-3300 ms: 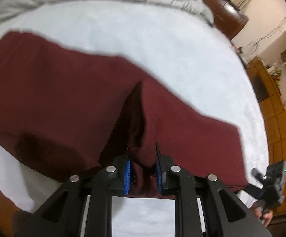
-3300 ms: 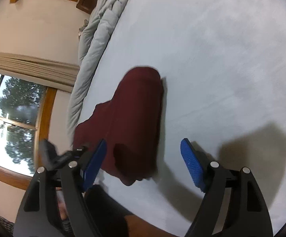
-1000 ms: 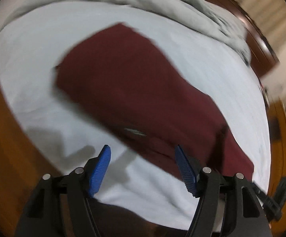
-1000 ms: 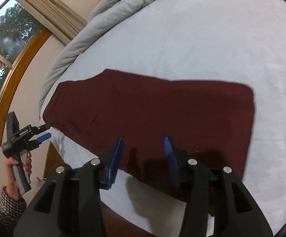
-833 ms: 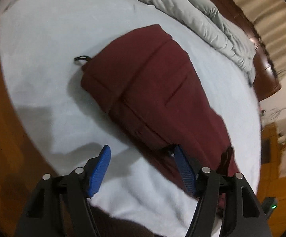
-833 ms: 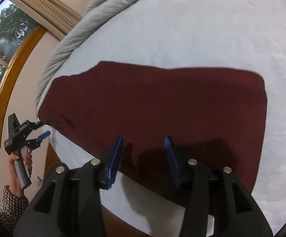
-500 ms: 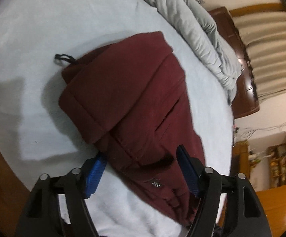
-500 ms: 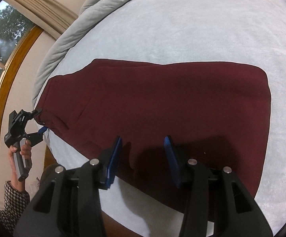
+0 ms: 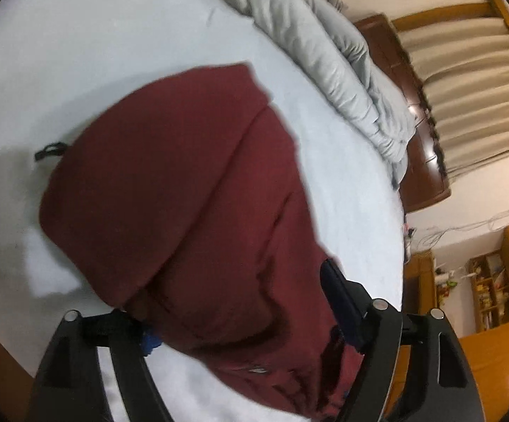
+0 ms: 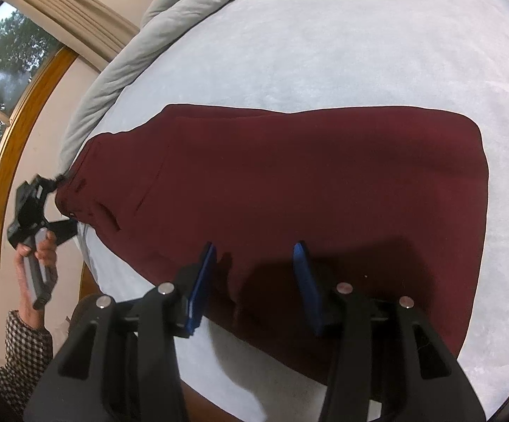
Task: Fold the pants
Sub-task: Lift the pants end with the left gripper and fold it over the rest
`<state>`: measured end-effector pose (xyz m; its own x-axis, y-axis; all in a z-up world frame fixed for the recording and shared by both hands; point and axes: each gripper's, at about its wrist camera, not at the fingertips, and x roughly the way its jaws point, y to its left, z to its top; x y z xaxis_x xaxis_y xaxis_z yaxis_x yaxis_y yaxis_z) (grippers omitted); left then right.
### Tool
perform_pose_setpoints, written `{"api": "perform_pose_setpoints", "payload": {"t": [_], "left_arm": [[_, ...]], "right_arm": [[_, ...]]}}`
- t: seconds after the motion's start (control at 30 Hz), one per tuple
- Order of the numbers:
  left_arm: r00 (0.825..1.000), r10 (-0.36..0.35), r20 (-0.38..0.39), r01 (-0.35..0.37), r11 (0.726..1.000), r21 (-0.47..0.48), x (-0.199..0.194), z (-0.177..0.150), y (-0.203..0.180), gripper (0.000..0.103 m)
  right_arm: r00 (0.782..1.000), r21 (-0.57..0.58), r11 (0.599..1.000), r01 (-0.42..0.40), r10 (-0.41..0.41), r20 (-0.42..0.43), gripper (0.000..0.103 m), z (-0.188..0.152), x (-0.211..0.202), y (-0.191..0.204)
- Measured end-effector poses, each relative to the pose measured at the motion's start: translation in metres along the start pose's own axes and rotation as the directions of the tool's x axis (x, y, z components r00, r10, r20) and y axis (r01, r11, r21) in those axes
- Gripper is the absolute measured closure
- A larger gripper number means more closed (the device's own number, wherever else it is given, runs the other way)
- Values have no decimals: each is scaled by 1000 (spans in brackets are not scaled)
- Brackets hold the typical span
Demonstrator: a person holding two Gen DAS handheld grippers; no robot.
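Pants (image 10: 289,190) laid lengthwise on bed (image 10: 360,52), near edge. Left gripper (image 9: 240,320) spread around waistband corner, apparently ready to pinch; view blurred. Right gripper (image 10: 254,281) spread, hovering over near edge, gripping nothing.

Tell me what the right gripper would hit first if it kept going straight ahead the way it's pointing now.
Most likely the maroon pants: the open right gripper points at their near edge on the bed sheet, nothing between, though its height above them is unclear.

no legible text or labels
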<state>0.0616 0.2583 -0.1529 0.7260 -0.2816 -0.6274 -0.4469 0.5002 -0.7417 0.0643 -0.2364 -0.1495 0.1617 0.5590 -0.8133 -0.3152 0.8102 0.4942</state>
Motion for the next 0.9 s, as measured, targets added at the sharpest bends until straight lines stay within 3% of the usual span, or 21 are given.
{"api": "perform_pose_setpoints", "payload": {"t": [0.07,0.13,0.23,0.3,0.4,0.47,0.53,0.73,0.9], "left_arm": [[999,26,23,-28,997,77,-7,-3,-16,61],[998,46,31,-49,994,100,-8,-3,-19,62],[997,74,-17,-73,997,17,5,5,-1,57],[999,41,-36,-44,997,-65,11,9,15,54],[999,31,-25,-33,997,-76,8,8,15,60],[999,53,-3,-54,998,-43,3,4,8,74],[999,46,19,-45,999,-22,-3,0,1,77],[996,-21,85,10,992,124,-23,-13,-46,80],[995,-53,86,26,956,294,-27,-32,-99,80]], "right_arm": [[1000,2,1000,-6,6,-1,56,1,-1,-2],[1000,6,1000,-15,15,-3,56,2,-1,-4],[1000,4,1000,-19,19,-2,56,2,-2,-5],[1000,0,1000,-18,18,-1,56,2,-2,-5],[1000,-3,1000,-19,19,-2,56,2,-2,-5],[1000,-1,1000,-18,18,-3,56,2,-2,-5],[1000,2,1000,-22,22,-4,56,2,-3,-5],[999,18,999,-39,39,1,57,2,-8,-6],[999,33,998,-45,44,21,56,3,-17,-9]]}}
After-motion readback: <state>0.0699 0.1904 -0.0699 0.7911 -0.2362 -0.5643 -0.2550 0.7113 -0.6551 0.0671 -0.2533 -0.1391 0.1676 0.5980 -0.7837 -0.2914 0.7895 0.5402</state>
